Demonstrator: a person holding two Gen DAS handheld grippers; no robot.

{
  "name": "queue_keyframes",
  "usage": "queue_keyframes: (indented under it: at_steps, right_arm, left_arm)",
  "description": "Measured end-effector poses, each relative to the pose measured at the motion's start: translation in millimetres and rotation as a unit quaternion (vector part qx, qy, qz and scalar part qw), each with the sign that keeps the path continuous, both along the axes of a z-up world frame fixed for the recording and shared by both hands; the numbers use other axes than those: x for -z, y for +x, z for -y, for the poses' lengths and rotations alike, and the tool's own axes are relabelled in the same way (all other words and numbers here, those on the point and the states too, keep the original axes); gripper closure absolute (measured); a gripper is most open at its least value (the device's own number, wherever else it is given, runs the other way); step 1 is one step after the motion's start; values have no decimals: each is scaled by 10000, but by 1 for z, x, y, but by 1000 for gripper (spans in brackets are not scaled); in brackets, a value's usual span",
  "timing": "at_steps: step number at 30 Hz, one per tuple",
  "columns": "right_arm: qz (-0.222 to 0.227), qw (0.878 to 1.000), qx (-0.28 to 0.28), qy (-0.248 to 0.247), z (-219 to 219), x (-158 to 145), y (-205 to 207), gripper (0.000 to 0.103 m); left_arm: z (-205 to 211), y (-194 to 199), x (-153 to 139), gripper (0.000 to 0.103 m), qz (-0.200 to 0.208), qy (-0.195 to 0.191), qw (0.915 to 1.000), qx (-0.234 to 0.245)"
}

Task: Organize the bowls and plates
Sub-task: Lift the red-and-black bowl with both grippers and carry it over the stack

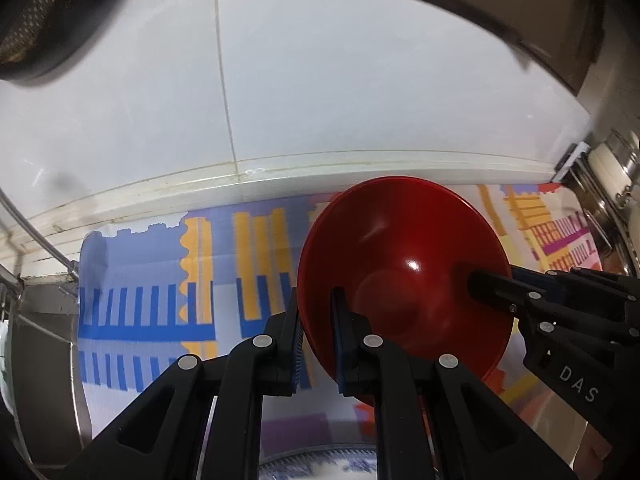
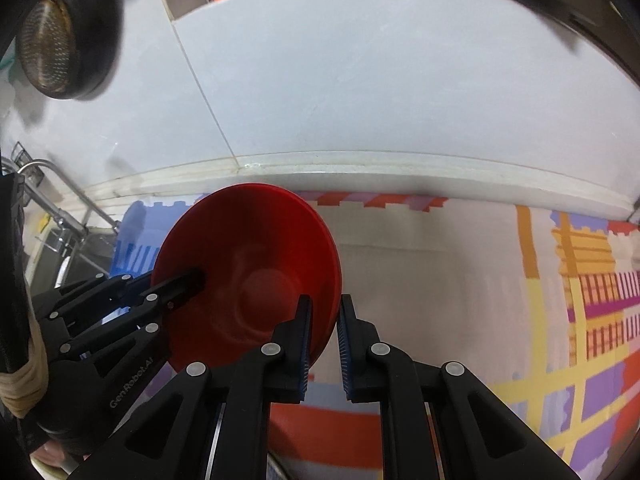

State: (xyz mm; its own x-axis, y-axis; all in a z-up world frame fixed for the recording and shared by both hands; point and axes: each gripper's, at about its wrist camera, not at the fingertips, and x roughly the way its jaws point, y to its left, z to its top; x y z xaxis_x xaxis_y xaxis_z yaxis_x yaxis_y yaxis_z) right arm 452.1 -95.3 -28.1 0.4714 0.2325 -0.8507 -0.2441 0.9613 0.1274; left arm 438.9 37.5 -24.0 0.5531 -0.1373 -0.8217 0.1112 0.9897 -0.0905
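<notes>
A glossy red bowl [image 1: 404, 276] is held up above the patterned mat, its inside facing the cameras. My left gripper [image 1: 316, 340] is shut on the bowl's left rim, one finger inside and one outside. My right gripper [image 2: 324, 340] is shut on the bowl's [image 2: 256, 280] right rim in the same way. Each gripper shows in the other's view: the right one [image 1: 492, 284] enters from the right, the left one [image 2: 180, 284] from the left. A blue-and-white patterned plate [image 1: 320, 464] lies partly hidden under the left gripper.
A colourful patterned mat [image 1: 160, 300] covers the counter below a white tiled wall [image 1: 360, 100]. A dark round strainer [image 2: 52, 48] hangs at upper left. A faucet and sink [image 2: 52, 208] lie to the left. Metal containers [image 1: 616, 184] stand at the far right.
</notes>
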Motion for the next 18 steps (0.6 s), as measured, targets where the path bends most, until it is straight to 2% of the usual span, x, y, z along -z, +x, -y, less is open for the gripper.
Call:
queue_keyframes:
  at_steps: [6, 18]
  right_arm:
    - [155, 9998, 116, 35, 21, -16, -33, 89]
    - [520, 9974, 487, -54, 67, -39, -103, 89]
  left_arm:
    - [20, -28, -12, 89, 133, -116, 9998, 102]
    - [67, -84, -23, 88, 95, -339, 9983, 466]
